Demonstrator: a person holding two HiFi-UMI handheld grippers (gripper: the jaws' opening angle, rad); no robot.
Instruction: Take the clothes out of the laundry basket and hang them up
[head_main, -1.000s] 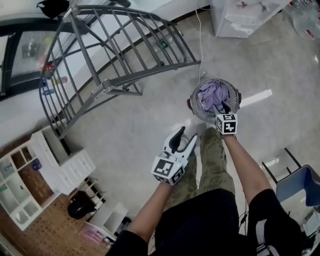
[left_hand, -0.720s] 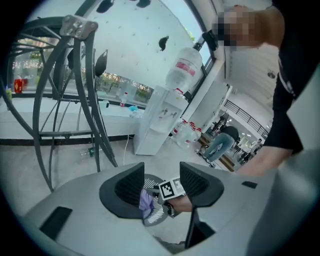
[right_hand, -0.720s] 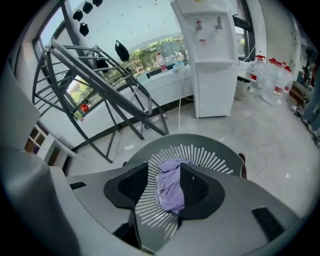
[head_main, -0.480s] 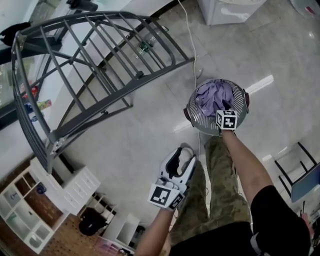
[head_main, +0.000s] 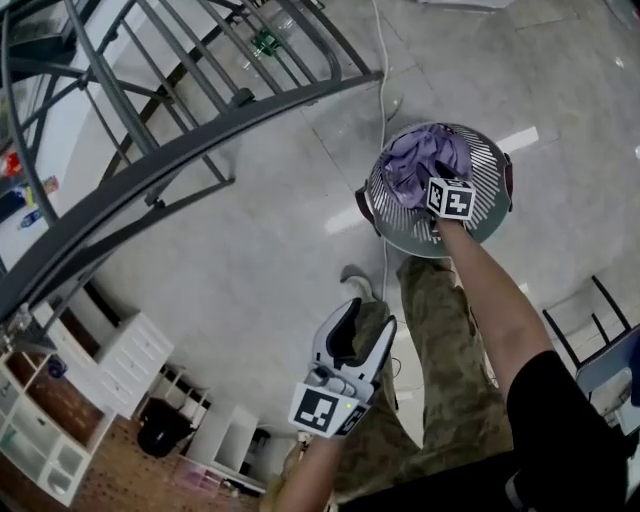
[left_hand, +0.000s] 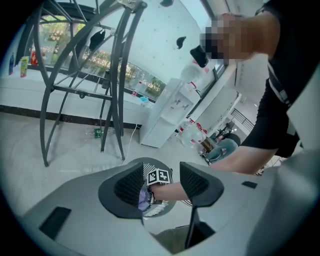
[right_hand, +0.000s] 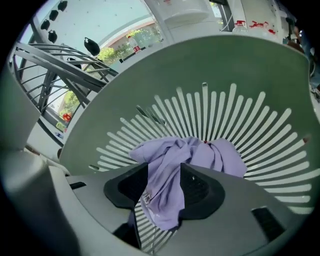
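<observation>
between the jaws of the right gripper (right_hand: 165, 187) lies a fold of the purple cloth (right_hand: 167, 160), running from just ahead of the tips back past the pads. these jaws stand wide apart. the cloth brushes both inner edges in the right gripper view, yet it seems to lie loose between them rather than pinched, though the wide-angle view does not make that certain. ahead of the jaws and to both sides rises the slatted wall of the basket (right_hand: 250, 130), with the rest of the cloth bunched just beyond the tips. in the head view the right gripper (head_main: 434, 178) reaches down into the basket (head_main: 492, 165), its cube (head_main: 450, 198) above the jaws and the cloth (head_main: 410, 160) ahead of them.

the left gripper (head_main: 364, 318) is held well apart from the basket, its jaws wide apart and holding nothing. past the left gripper (left_hand: 162, 181), in its own view, the basket (left_hand: 156, 209) and the cube (left_hand: 157, 176) show far ahead in the gap. under these jaws is pale floor (head_main: 260, 250), and the grey rack (head_main: 150, 170) stands off to their left.
</observation>
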